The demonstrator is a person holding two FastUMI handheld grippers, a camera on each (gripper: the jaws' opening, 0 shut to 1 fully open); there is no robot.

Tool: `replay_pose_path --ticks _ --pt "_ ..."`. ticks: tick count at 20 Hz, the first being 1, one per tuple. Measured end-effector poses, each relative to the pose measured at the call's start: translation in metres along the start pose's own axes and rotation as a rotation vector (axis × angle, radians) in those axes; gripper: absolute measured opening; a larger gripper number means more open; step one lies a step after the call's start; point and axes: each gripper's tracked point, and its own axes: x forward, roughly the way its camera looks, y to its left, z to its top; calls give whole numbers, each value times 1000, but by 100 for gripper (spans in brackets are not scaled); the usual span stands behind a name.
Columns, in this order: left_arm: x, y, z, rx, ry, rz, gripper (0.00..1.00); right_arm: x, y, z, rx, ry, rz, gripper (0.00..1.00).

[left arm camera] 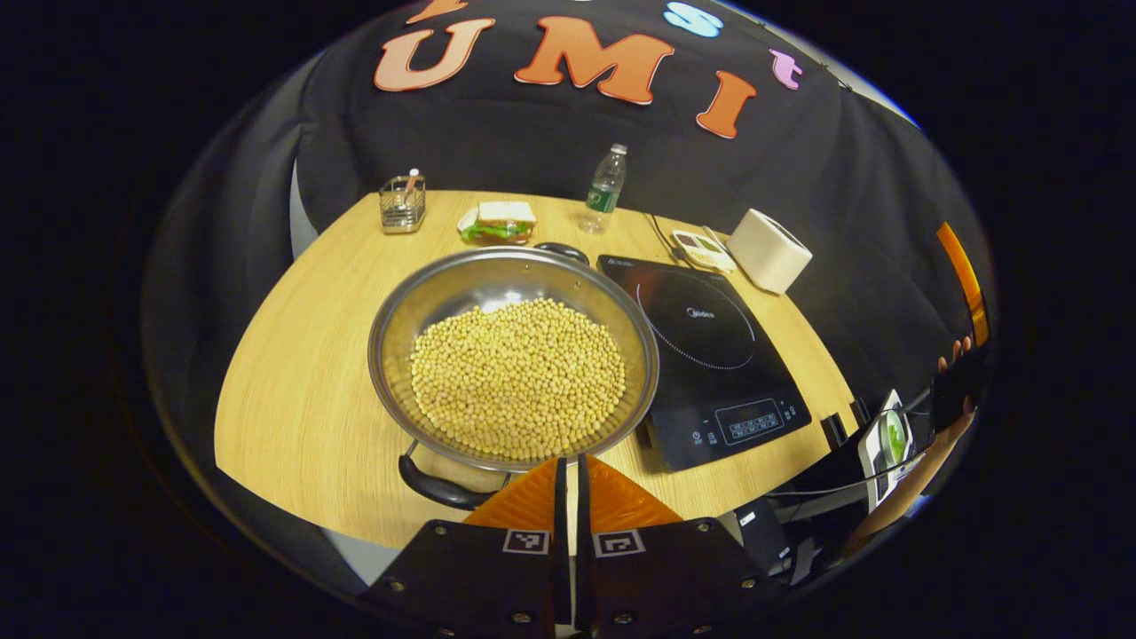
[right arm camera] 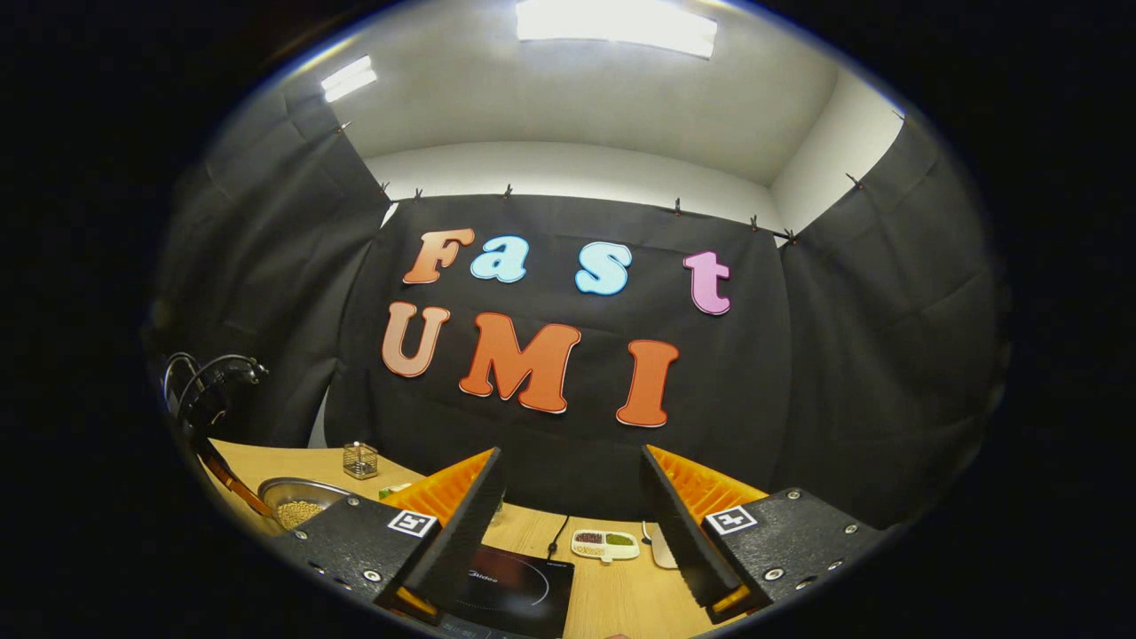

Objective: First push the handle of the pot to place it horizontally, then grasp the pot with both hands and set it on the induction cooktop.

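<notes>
A wide steel pot (left arm camera: 390, 351) full of soybeans sits mid-table in the left gripper view. One black handle (left arm camera: 439, 486) points toward me at its near left rim, and the other handle (left arm camera: 562, 252) is at the far rim. The black induction cooktop (left arm camera: 710, 355) lies directly right of the pot. My left gripper (left arm camera: 571, 461) is shut with nothing held, its tips at the pot's near rim, just right of the near handle. In the right gripper view my right gripper (right arm camera: 572, 524) is open and raised over the cooktop (right arm camera: 515, 586). The pot (right arm camera: 297, 501) lies to its left.
Along the table's back edge stand a wire caddy (left arm camera: 402, 204), a sandwich (left arm camera: 497, 222), a water bottle (left arm camera: 606, 188), a small divided dish (left arm camera: 701, 248) and a white box (left arm camera: 768, 250). A hand (left arm camera: 954, 355) shows at the far right. A cable (right arm camera: 557, 535) runs behind the cooktop.
</notes>
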Motion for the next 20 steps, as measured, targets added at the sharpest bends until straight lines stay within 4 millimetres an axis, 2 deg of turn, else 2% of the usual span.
replay_pose_path --ticks 6,10,16,20 --pt "19 15 -31 1 101 22 4 4 9 -23 20 53 11 95" --pt "30 23 -41 -20 146 22 3 7 16 -33 13 76 21 95" --pt "35 31 -40 -31 175 21 1 16 22 -44 18 98 24 94" --pt "37 47 -36 -38 183 44 1 24 28 -50 33 108 31 95"
